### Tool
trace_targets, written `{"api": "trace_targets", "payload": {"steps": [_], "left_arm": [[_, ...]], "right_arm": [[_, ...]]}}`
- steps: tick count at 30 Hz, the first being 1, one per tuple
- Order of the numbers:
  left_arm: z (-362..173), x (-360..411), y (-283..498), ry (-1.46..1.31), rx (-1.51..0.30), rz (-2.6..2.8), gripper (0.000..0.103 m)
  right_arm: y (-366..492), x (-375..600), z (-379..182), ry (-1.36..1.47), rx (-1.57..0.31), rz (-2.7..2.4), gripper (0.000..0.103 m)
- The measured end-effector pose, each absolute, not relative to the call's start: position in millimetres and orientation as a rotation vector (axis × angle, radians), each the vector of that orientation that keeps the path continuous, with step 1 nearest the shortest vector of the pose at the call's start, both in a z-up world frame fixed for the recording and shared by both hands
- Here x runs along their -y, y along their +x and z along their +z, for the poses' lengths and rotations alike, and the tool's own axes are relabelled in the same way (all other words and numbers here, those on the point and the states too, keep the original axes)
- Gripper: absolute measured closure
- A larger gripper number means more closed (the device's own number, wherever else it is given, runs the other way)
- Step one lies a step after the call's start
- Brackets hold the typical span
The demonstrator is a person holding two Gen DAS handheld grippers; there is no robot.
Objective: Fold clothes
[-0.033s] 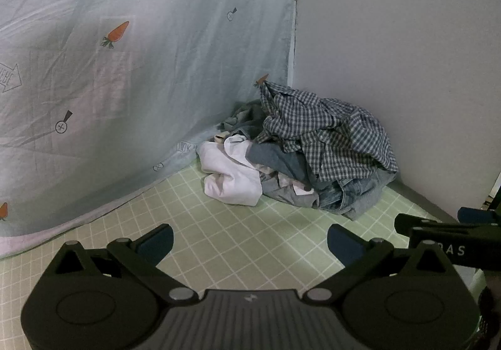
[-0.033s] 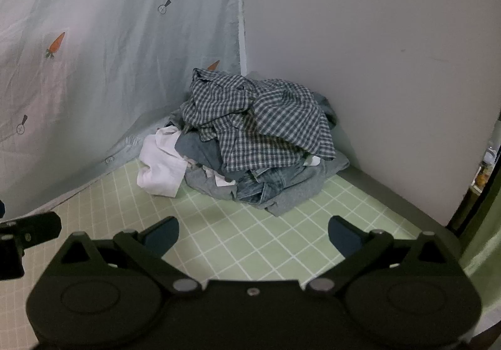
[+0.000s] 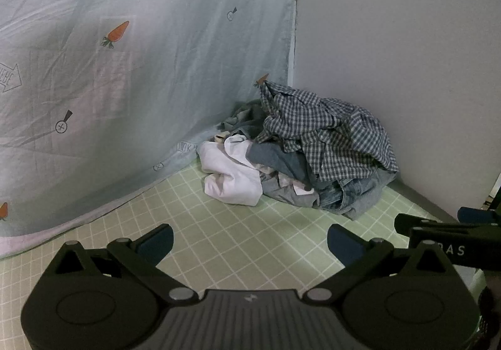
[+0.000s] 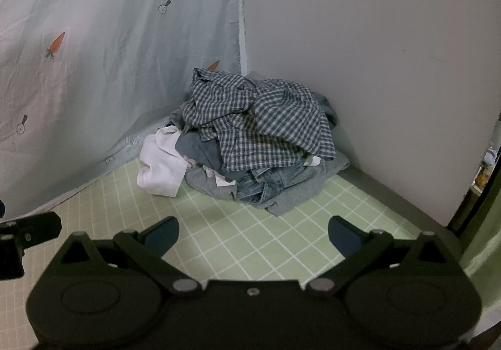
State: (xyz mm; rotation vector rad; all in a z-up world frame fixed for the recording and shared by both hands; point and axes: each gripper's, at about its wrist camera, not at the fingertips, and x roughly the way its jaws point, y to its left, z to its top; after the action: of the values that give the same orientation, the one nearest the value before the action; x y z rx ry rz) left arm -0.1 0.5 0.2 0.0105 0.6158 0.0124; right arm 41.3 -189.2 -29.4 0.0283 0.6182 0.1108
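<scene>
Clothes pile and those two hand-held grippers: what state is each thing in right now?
Checked shirt: crumpled, on top of the pile.
White garment: bunched, at the pile's left edge.
Jeans: crumpled, low in the pile.
Left hand-held gripper: open, empty.
Right hand-held gripper: open, empty.

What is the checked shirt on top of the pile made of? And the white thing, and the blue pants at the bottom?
Checked shirt: looks like thin woven cotton, matte; it crumples into sharp little folds.
White garment: probably soft cotton, plain and matte, with rounder folds.
Blue pants: seem to be denim; faded blue, thick seams, stiff bends.
All are guesses from their look.
</scene>
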Motion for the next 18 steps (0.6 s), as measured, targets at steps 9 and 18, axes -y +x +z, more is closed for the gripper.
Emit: {"api": "trace_targets", "payload": {"steps": [9,18], "left_arm": [[-1.2,-4.9,-1.7,0.014,-0.609,0.0,0.0],[-2.2,-6.1,-0.7,0.017,-0.617,0.0,0.0]], "right_arm": [[43.5,189.1,-30.2,0.021,-0.622,0.105,0.0],[44.4,187.5,-30.0,0.024,-0.622,0.102,0.0]]}}
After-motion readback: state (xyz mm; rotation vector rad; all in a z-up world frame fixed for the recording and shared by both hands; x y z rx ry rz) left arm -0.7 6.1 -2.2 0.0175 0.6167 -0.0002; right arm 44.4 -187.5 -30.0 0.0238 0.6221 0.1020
